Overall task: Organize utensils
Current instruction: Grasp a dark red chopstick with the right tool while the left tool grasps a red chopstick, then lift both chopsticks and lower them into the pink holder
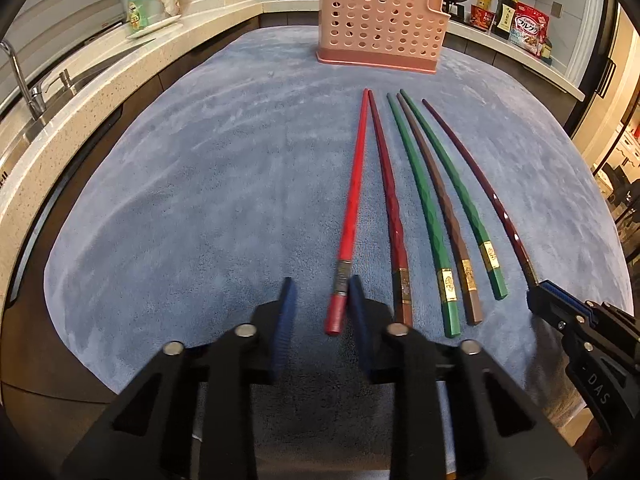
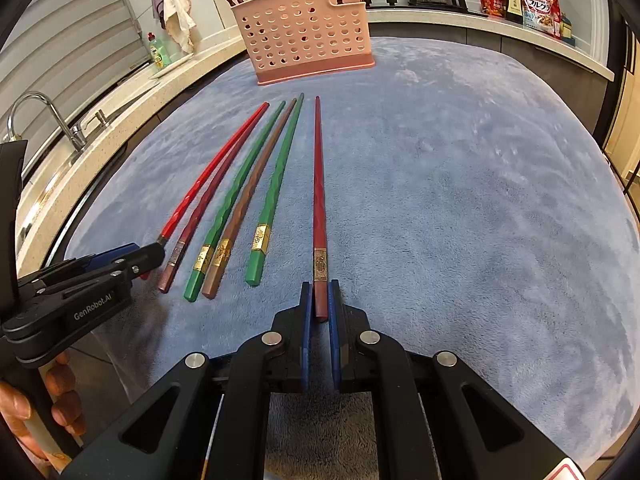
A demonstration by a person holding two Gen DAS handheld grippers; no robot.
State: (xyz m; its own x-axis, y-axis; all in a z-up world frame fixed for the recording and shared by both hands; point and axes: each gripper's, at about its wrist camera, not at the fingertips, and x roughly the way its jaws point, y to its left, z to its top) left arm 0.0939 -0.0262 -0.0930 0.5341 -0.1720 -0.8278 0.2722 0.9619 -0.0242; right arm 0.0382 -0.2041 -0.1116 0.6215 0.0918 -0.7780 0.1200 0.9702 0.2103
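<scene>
Six long chopsticks lie side by side on a blue plush cloth [image 1: 200,184] covering the table, their thin tips pointing toward a pink perforated plastic utensil holder [image 1: 380,28] that stands upright at the far end of the cloth.

From the left they are: a bright red chopstick [image 1: 354,200], a dark red chopstick [image 1: 390,200], a green chopstick [image 1: 420,200], a brown chopstick [image 1: 440,200], a second green chopstick [image 1: 460,196], and, a little apart on the right, a maroon chopstick with a gold band [image 2: 319,200].

The left tool [image 1: 320,296] sits at the thick near end of the bright red chopstick. In the left wrist view its blue-padded jaws stand apart: the chopstick lies against the right pad while the left pad is clear of it, so the tool is not gripping it.

The right tool [image 2: 320,296] is closed on the thick end of the maroon chopstick, both blue pads pressed against its sides.

In the right wrist view, a person's fingers [image 2: 60,396] wrap around the left tool's handle. Some chopsticks already stand in the holder.
</scene>
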